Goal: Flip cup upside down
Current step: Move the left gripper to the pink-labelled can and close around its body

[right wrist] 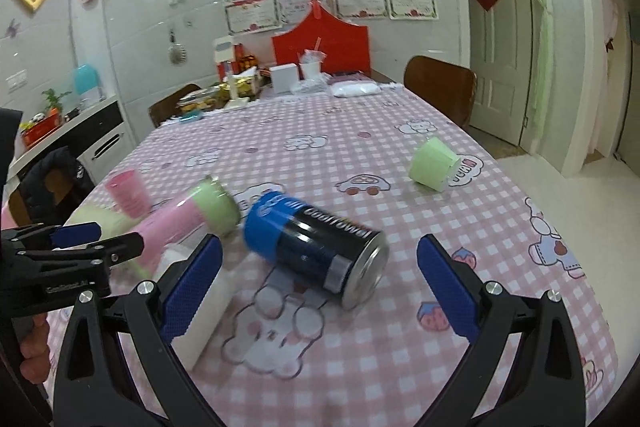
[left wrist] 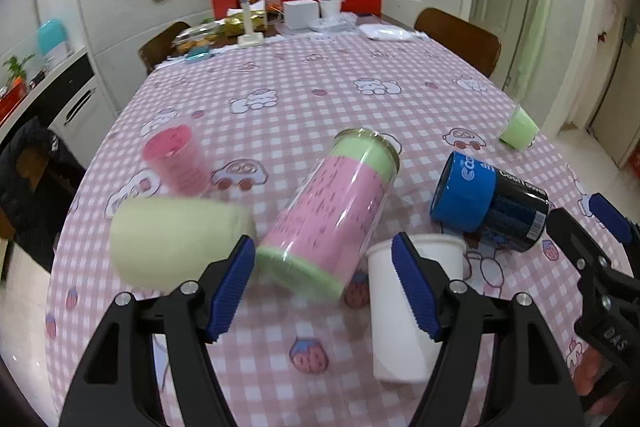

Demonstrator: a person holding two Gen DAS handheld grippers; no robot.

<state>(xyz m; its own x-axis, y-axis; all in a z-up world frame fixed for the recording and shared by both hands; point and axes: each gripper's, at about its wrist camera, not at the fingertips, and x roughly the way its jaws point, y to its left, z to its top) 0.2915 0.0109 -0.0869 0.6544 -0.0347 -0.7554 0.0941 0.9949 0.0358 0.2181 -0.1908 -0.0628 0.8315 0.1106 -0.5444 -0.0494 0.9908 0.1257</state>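
Note:
Several cups lie on a pink checked tablecloth [left wrist: 304,99]. A pink-and-green tumbler [left wrist: 332,215] lies on its side just beyond my open left gripper [left wrist: 324,283]. A white paper cup [left wrist: 400,311] lies behind the left gripper's right finger. A large pale green cup [left wrist: 176,239] lies to the left, a pink cup [left wrist: 176,159] beyond it. A blue-and-black can-shaped cup [right wrist: 316,247] lies on its side between the fingers of my open right gripper [right wrist: 320,287]. The white cup [right wrist: 200,307] sits behind its left finger. A small green cup [right wrist: 432,165] rests far right.
Boxes, a cup with a straw and bags crowd the table's far end [left wrist: 304,15]. Wooden chairs [left wrist: 460,39] stand at both far sides. The table's right edge [right wrist: 560,211] drops to a tiled floor. A counter [right wrist: 80,131] runs along the left wall.

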